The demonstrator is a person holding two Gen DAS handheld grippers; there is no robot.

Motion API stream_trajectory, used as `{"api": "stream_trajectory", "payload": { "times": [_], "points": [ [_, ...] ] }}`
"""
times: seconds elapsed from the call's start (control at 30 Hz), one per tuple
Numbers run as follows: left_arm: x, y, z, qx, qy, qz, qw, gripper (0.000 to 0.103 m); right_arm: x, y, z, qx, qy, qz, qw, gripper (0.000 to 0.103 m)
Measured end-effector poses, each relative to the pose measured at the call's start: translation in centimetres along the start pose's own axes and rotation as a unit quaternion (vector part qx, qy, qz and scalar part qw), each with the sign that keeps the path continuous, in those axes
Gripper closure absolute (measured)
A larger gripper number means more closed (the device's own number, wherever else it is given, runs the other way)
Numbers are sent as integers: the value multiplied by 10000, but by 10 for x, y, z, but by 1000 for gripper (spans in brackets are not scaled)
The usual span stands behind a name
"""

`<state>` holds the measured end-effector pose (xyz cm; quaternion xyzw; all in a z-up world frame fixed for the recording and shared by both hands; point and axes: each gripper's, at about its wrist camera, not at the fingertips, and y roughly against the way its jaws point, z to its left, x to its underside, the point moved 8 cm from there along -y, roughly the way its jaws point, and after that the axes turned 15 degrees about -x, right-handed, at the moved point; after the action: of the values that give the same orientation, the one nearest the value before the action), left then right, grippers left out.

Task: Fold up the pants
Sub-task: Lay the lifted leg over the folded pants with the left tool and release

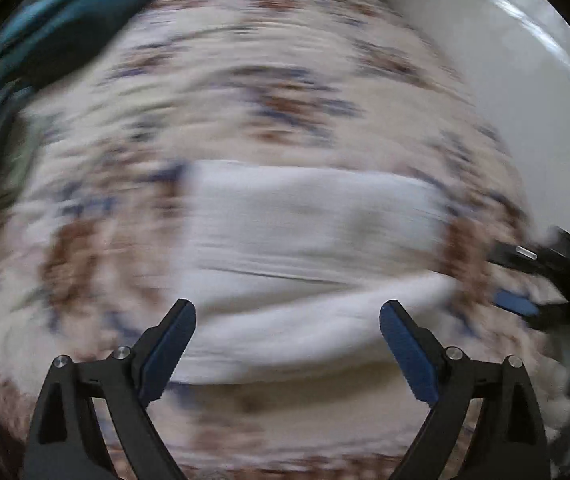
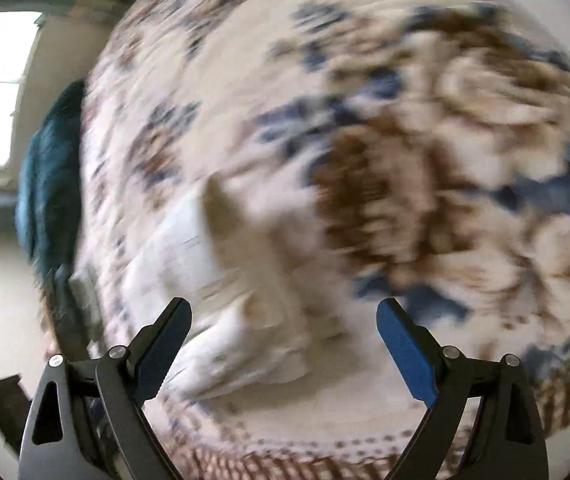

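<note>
Left claw (image 1: pixel 288 344) spread wide, blurred white folded pants (image 1: pixel 309 236), seemingly soft cloth

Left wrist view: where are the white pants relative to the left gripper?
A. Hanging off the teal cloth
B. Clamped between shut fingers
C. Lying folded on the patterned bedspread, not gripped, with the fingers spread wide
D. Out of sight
C. The white pants lie folded on the patterned bedspread, and the left gripper stands wide open with nothing pressed by its pads.
</note>
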<state>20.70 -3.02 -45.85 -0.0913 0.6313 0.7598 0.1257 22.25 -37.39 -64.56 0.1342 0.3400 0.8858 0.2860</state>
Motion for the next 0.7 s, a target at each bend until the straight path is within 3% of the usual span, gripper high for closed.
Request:
{"api": "stream_trajectory", "payload": {
  "times": [0.07,0.17,0.23,0.27,0.33,0.43,0.57,0.7],
  "points": [
    [-5,-23,44,-403,368,124,9984,9,5,-25,15,-212,183,309,9991,7],
    [-3,-63,84,-655,736,530,9937,9,15,-54,21,-226,403,633,9969,8],
    [4,-83,94,-728,808,732,9914,9,19,-77,13,-62,265,884,9957,29],
    [7,-89,94,-724,811,815,9907,9,23,-81,11,-29,214,935,9954,51],
    [17,-94,91,-583,857,964,9899,9,30,-77,9,355,406,799,9953,68],
    [30,-96,77,-512,725,1053,9905,9,40,-57,19,307,621,542,9961,88],
    [38,-97,68,-535,550,1097,9910,9,64,-25,38,290,830,436,9952,91],
    [47,-109,65,-548,447,1275,9893,9,83,-13,10,921,909,610,9897,94]
  ]
}}
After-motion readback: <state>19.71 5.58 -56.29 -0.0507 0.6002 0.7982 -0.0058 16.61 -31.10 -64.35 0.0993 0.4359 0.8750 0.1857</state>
